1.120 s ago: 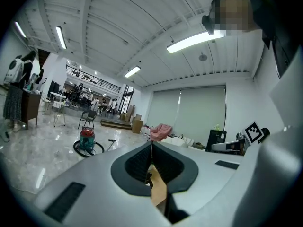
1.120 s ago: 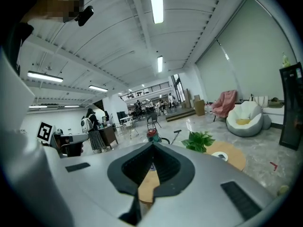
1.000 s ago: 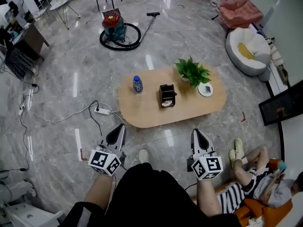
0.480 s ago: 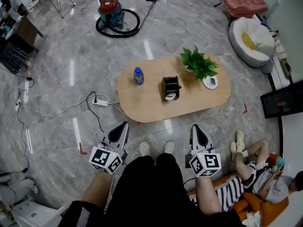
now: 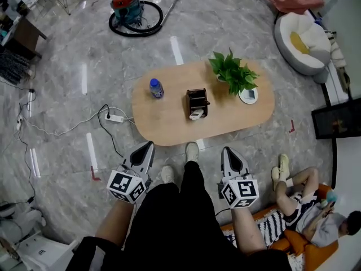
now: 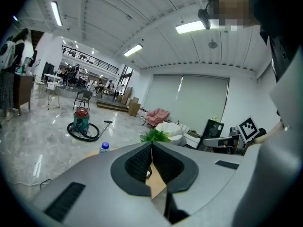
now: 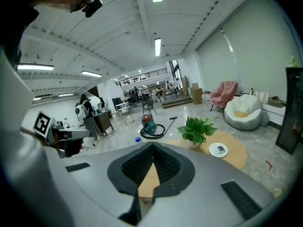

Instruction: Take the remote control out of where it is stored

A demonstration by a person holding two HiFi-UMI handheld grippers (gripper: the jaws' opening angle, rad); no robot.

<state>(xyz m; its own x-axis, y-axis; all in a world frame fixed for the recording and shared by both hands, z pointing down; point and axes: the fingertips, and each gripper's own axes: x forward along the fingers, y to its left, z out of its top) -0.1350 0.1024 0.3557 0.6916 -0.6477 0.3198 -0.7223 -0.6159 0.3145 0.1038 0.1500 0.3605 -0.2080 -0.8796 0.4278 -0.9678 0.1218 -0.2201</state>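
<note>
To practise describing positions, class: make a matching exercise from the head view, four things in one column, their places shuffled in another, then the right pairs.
Things:
1 clear plastic bottle with blue cap
2 black box-shaped organiser
3 leafy green potted plant
4 red-and-teal vacuum cleaner

Places:
A floor beyond the oval wooden table
B table's middle
C table's left part
D table's right part

Pairs: 1-C, 2-B, 3-D, 4-A

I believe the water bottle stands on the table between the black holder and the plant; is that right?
Not quite: the head view shows the water bottle on the table left of the black holder, opposite the plant.
</note>
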